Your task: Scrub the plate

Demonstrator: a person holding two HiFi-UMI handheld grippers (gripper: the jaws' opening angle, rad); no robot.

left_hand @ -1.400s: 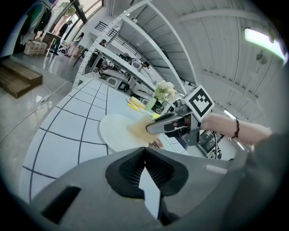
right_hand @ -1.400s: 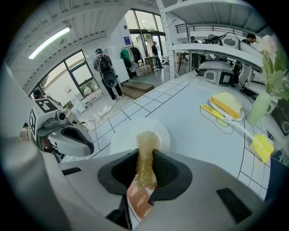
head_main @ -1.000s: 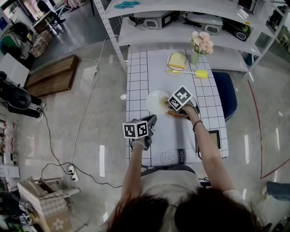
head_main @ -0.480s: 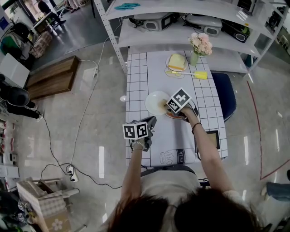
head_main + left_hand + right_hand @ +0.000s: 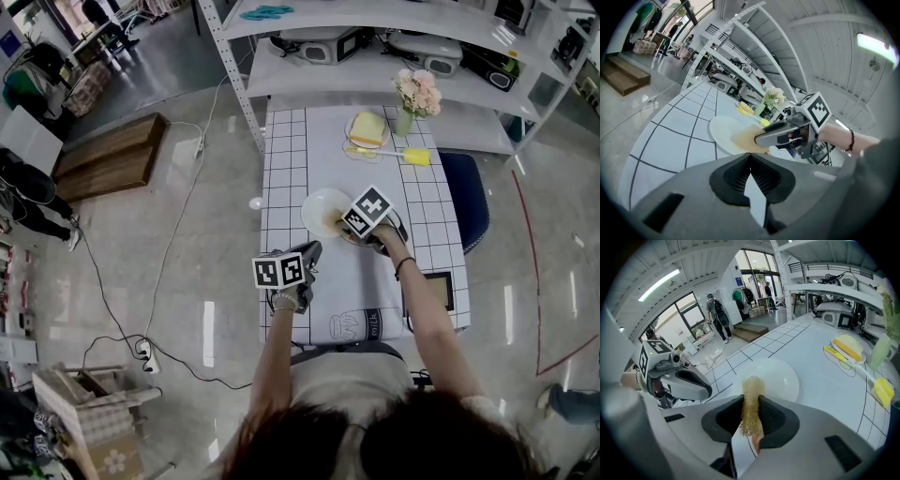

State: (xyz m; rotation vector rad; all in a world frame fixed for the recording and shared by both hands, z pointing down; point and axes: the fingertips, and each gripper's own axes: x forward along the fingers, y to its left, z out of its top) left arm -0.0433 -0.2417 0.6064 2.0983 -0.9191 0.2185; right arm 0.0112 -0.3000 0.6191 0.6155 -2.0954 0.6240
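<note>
A white plate (image 5: 323, 208) lies mid-table on the grid cloth; it also shows as the plate (image 5: 774, 377) and the plate (image 5: 723, 132). My right gripper (image 5: 347, 225) hangs over its right side, shut on a golden mesh scrubber (image 5: 751, 401). The scrubber (image 5: 746, 138) spreads across the plate's right part and seems to touch it. My left gripper (image 5: 315, 247) sits nearer the table's front left, a little short of the plate. Its jaws (image 5: 751, 158) are shut with nothing between them.
A brown-rimmed dish (image 5: 364, 239) lies under my right hand. At the far end are a yellow sponge on a small plate (image 5: 366, 127), a yellow-headed brush (image 5: 411, 154) and a vase of flowers (image 5: 415, 94). A dark tablet (image 5: 441, 289) lies front right; a blue chair (image 5: 467, 195) stands right.
My right gripper has crept slightly down and left over the plate with the scrubber. The left gripper and the plate have stayed put.
</note>
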